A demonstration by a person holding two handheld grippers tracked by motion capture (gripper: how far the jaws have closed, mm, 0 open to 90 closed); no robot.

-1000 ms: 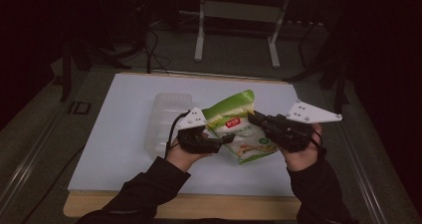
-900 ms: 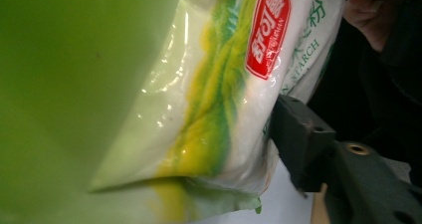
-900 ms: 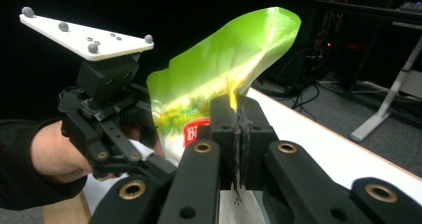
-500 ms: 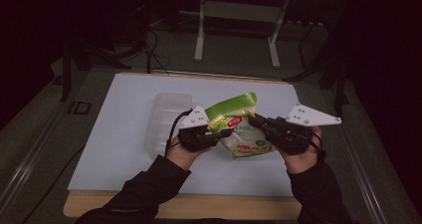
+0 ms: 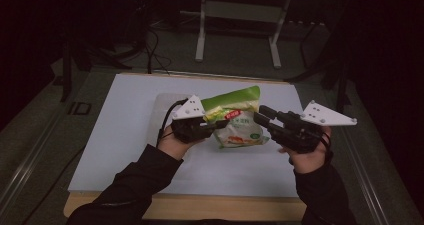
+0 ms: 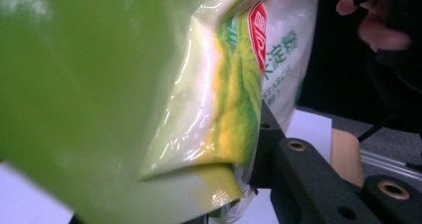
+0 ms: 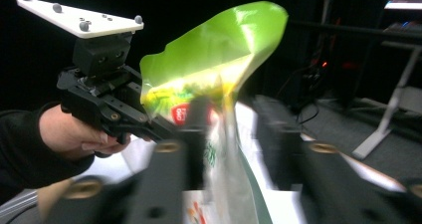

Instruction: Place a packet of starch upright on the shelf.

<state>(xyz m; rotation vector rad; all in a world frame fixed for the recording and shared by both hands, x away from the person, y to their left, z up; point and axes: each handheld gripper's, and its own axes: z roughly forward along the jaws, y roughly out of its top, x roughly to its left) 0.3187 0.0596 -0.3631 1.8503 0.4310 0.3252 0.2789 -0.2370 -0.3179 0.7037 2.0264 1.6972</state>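
Bag point(image 5: 236, 117) lifted off table point(image 5: 125, 115), left gripper point(image 5: 220, 125) clamped on it; right gripper point(image 5: 260, 118) jaws just parted

Right gripper point(image 7: 234, 149) blurred, bag point(image 6: 149, 84) cropped

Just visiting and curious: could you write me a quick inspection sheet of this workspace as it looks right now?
Surface: white board on a wooden table.
Job's things: green and white bag, upright, its top pinched.
Clutter: clear tray on the board behind the left gripper.
Grippers: left gripper shut on the bag's upper part; right gripper has just been opening, the bag's edge between its jaws, pads apart from it.
Cables: black cable loops from the left gripper; more lie on the floor behind the table.
Surroundings: dark room, metal stand behind the table.
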